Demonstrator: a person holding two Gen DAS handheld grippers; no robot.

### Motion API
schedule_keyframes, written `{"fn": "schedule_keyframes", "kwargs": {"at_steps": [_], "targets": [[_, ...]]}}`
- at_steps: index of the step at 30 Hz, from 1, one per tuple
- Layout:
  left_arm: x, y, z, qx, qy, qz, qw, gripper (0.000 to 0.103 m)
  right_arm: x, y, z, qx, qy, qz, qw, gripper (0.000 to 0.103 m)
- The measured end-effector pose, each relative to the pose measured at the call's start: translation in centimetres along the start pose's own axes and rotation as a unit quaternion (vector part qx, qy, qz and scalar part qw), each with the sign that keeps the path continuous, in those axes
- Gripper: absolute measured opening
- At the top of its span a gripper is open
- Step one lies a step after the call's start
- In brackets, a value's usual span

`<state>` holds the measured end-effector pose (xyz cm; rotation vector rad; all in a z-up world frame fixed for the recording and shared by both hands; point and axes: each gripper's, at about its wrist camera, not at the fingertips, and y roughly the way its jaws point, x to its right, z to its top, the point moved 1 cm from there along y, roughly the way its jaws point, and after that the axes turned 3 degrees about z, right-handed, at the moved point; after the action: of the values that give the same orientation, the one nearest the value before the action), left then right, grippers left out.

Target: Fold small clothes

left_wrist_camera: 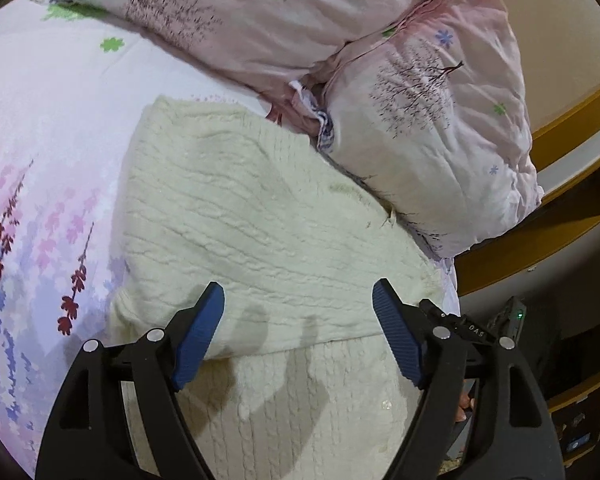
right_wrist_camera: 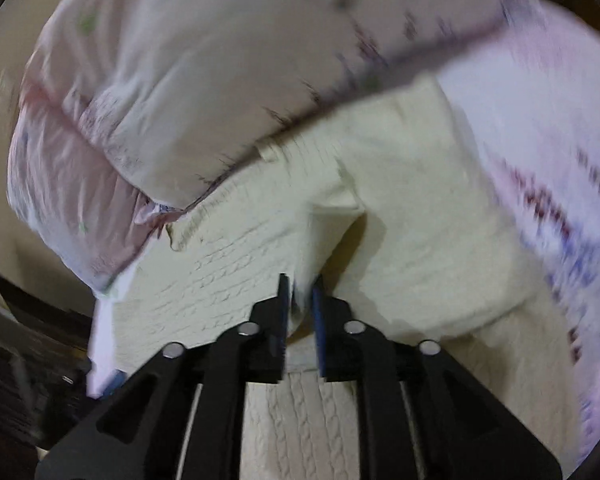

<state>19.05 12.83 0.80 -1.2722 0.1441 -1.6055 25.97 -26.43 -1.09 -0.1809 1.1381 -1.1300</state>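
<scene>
The cream knit sweater (left_wrist_camera: 260,216) lies on the floral sheet (left_wrist_camera: 40,160), its far edge pushed against 2 pink pillows (left_wrist_camera: 432,120), so there is no slack that way. To the left the sheet runs open and flat past the sweater's side edge. To the right the sweater ends near the bed's edge, where a wooden frame (left_wrist_camera: 548,216) and dark furniture stand close. A folded upper layer ends in a straight hem across the lower part of the left view, over another layer beneath.

Small white letters on the left gripper's housing read "DAS".

The left gripper (left_wrist_camera: 298,294) hovers over that hem, pointing toward the pillows, fingers spread wide with nothing between them. The right gripper (right_wrist_camera: 300,286) is pinched on a raised fold of the sweater (right_wrist_camera: 400,208), cloth tenting up from the pads; this view is motion-blurred.
</scene>
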Motion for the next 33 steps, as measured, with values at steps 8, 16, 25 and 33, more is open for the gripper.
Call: {"fn": "schedule_keyframes", "kwargs": {"at_steps": [8, 16, 25, 33], "targets": [[-0.2, -0.2, 0.1, 0.0, -0.007, -0.003, 1.0, 0.077, 0.5, 0.5, 1.6, 0.014, 0.014, 0.002, 1.0, 0.006], [-0.7, -3.1, 0.0, 0.039, 0.014, 0.025, 0.9988, 0.077, -0.4, -3.6, 1.1, 0.094, -0.043, -0.047, 0.994, 0.005], [-3.1, -3.7, -0.6, 0.034, 0.001, 0.063, 0.9974, 0.077, 1.5, -2.4, 0.2, 0.051, -0.036, -0.108, 0.992, 0.006], [-2.4, -4.9, -2.4, 0.027, 0.11, 0.139, 0.9839, 0.076, 1.0, -2.4, 0.5, 0.049, -0.041, -0.104, 0.993, 0.006]]}}
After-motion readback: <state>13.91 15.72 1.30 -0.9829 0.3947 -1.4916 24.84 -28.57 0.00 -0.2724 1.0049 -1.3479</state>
